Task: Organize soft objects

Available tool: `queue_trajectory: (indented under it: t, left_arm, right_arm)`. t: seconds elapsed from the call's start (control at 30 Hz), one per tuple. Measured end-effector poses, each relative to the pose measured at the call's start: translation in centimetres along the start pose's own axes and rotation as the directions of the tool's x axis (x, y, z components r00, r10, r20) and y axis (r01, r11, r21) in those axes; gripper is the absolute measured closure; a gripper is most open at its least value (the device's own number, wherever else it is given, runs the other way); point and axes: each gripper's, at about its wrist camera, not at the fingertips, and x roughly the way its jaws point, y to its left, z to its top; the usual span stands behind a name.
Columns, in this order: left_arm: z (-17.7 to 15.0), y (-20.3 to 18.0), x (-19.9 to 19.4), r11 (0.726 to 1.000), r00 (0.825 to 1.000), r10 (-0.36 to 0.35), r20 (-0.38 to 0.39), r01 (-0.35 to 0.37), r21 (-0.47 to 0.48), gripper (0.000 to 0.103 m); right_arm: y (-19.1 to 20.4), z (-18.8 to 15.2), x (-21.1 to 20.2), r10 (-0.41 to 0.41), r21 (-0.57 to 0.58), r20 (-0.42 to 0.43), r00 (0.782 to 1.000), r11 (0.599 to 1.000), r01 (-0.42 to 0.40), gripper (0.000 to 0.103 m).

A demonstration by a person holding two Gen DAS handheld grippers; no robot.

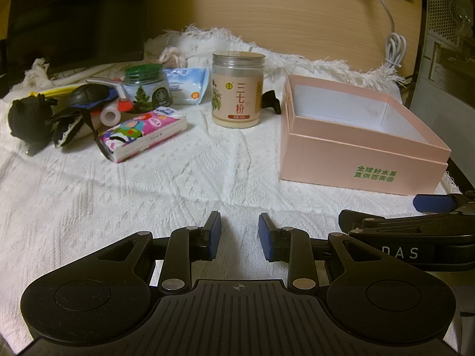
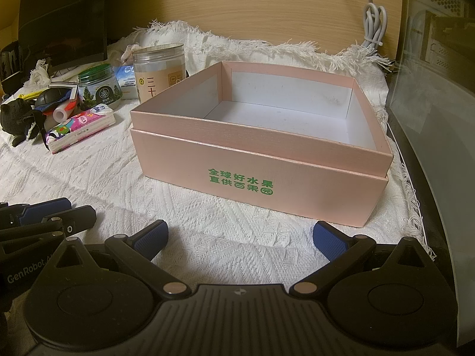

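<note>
Nothing's been picked up yet. The left gripper (image 1: 239,227) is a bit apart and empty, the right gripper (image 2: 240,236) spread wide. The pink box (image 2: 237,160) sits empty on the right, with the tissue pack (image 1: 142,135) and black plush toy (image 1: 26,118) piled far left. Probably the left one reaches for the tissues first.

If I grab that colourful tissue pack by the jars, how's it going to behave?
The tissue pack will probably squash between the fingers: it looks like a soft plastic wrap around stacked tissues. It is likely light for its size. It already leans on the clutter behind it, so a push would probably slide it along the white cloth rather than roll it.
</note>
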Motion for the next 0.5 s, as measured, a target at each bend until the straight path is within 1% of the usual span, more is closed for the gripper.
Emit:
queue_trajectory:
  t: [0.5]
  left_arm:
    - [-0.22,0.30,0.35,1.000,1.000,0.000,0.000,0.000,0.001,0.071]
  right_arm:
    - [0.00,0.00,0.00,0.000,0.000,0.000,1.000,1.000,0.000,0.000]
